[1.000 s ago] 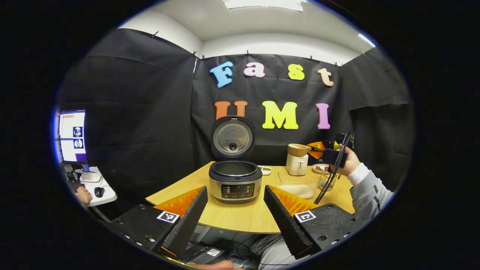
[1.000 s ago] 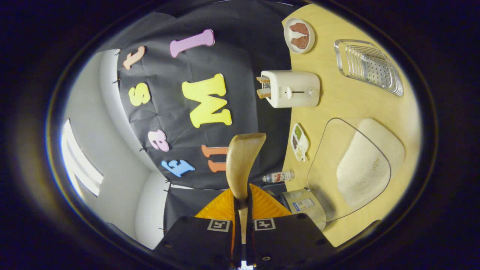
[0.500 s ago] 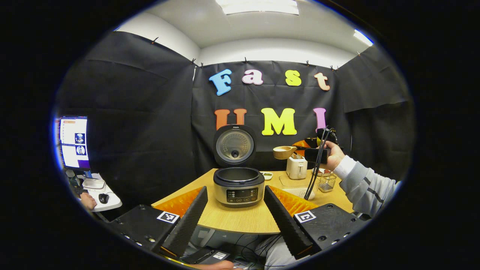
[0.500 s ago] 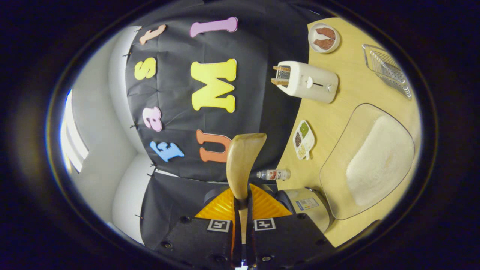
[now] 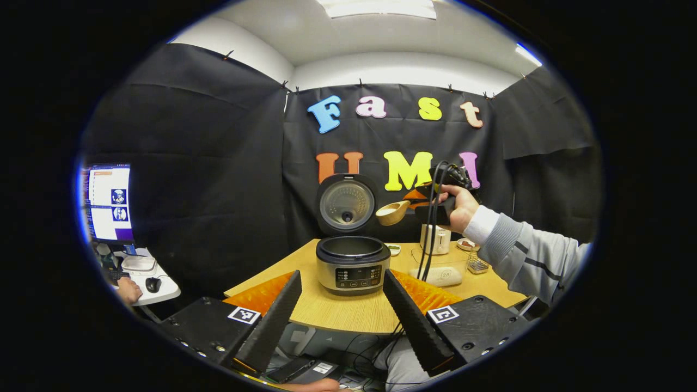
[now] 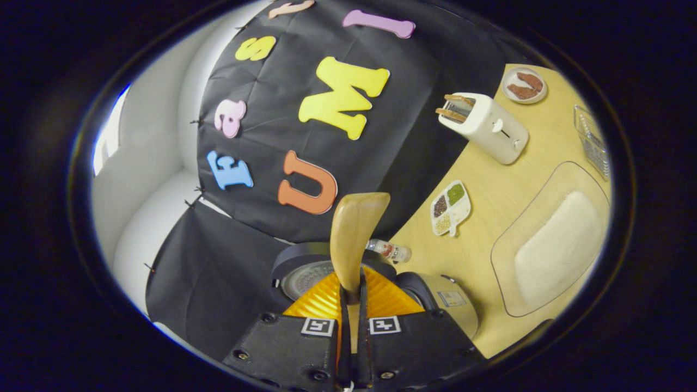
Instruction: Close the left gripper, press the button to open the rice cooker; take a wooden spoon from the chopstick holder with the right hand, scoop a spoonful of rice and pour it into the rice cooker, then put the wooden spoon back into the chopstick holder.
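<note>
The rice cooker (image 5: 353, 264) stands on the wooden table (image 5: 337, 313) with its lid (image 5: 346, 203) up and its pot showing. My left gripper (image 5: 342, 277) is open before the table's near edge, its fingers either side of the cooker. A hand holds my right gripper (image 5: 430, 204) in the air, up and right of the cooker. It is shut on the handle of the wooden spoon (image 5: 393, 213), whose bowl shows something pale. In the right gripper view the spoon (image 6: 354, 234) rises from my right gripper (image 6: 353, 294), with the cooker (image 6: 441, 296) below it.
A clear tub of rice (image 6: 550, 245), a toaster (image 6: 487, 125), a sectioned dish (image 6: 451, 207), a small plate (image 6: 524, 84), a bottle (image 6: 389, 250) and a wire mesh holder (image 5: 478, 264) share the table. A side desk with a monitor (image 5: 109, 202) stands at the left.
My right gripper has carried the spoon up and to the left, from beside the toaster to just right of the cooker's lid. The left gripper stays open, almost still.
</note>
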The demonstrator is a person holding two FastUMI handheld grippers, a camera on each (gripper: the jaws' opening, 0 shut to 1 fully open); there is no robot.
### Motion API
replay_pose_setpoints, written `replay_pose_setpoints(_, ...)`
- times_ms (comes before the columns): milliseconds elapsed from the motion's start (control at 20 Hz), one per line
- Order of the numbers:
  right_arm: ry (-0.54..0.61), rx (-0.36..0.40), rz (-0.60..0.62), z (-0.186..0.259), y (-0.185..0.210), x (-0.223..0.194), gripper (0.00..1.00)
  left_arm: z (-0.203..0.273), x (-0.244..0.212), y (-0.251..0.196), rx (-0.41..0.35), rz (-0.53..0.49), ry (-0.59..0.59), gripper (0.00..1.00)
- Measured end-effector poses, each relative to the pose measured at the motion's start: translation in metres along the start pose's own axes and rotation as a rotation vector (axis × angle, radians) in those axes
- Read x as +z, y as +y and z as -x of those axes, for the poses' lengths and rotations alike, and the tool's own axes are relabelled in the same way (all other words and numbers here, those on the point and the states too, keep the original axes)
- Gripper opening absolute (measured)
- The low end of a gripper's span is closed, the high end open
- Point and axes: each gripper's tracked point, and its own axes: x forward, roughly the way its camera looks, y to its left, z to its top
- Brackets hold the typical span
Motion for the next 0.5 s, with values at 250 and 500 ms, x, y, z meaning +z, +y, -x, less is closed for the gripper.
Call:
replay_pose_setpoints(250, -0.023, -0.054, 0.273, -0.019, 0.024, -0.018, 0.1, -0.003, -0.008, 0.005, 0.001, 0.011, 0.018, 0.96)
replay_pose_setpoints(500, -0.071, -0.071, 0.461, -0.031, 0.034, -0.026, 0.1, -0.001, -0.011, 0.017, 0.012, 0.032, 0.018, 0.96)
